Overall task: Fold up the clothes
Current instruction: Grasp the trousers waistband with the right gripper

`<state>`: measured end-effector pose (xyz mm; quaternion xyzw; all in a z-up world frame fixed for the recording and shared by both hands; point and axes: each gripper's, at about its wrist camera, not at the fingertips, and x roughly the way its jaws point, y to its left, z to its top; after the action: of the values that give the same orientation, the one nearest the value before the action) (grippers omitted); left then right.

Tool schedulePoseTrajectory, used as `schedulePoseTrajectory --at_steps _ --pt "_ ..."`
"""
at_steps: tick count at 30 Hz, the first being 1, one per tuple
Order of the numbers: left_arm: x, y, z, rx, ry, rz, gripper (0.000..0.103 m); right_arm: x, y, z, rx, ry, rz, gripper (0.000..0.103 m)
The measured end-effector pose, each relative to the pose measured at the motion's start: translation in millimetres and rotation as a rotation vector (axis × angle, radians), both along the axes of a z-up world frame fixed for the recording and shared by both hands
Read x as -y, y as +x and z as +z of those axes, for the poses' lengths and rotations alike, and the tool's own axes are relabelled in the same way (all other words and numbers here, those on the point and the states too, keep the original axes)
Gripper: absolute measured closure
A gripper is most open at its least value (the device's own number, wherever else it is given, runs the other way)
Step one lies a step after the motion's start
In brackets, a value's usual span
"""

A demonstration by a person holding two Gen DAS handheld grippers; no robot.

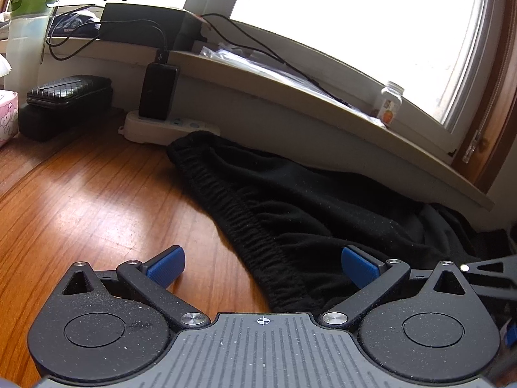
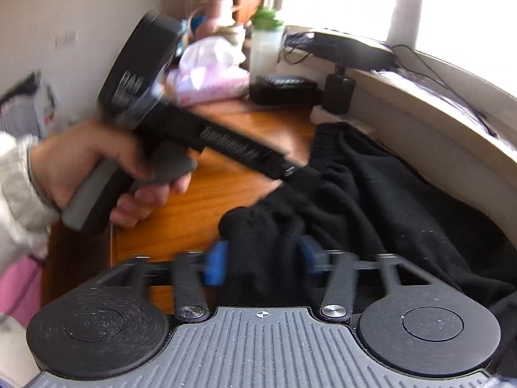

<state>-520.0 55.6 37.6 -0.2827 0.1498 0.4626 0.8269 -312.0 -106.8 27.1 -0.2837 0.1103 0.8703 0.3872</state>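
Shorts (image 1: 290, 200), black with a ribbed waistband (image 1: 245, 226), lie spread on the wooden table (image 1: 97, 200) against the wall under the windowsill (image 1: 323, 103); all places below are given from the waistband. Right gripper (image 2: 263, 260) has its blue pads clamped on a bunched fold of the black cloth, a bulge of fabric rising just past the pads, at the near corner of the garment beside the waistband's end. Left gripper (image 1: 263, 263) stands with jaws wide apart and nothing between them but the waistband's near end, which passes under the gap untouched; the left hand (image 2: 106, 174) carries it from the table side of the waistband. Step in hand, as judged: securing both ends of one edge before folding. To do it well, the left jaws should straddle the elastic itself rather than loose cloth beyond it, and close fully before any lift. Both grippers should then rise together, keeping the edge taut, so the fold falls flat. Power strip (image 1: 168, 126) beyond the waistband's far end is a snag risk.
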Motion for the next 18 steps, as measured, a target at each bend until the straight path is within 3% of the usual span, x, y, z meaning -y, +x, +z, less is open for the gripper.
schedulePoseTrajectory --at_steps 3,12,18 --pt "0 0 0 -0.002 -0.004 0.005 0.000 -15 26 8 -0.043 -0.001 -0.076 0.098" --pt "5 2 1 -0.008 0.016 -0.002 0.000 -49 89 2 -0.130 -0.039 -0.266 0.102" --pt "5 13 1 -0.060 0.023 -0.017 0.000 -35 91 7 -0.186 -0.040 -0.224 0.096"
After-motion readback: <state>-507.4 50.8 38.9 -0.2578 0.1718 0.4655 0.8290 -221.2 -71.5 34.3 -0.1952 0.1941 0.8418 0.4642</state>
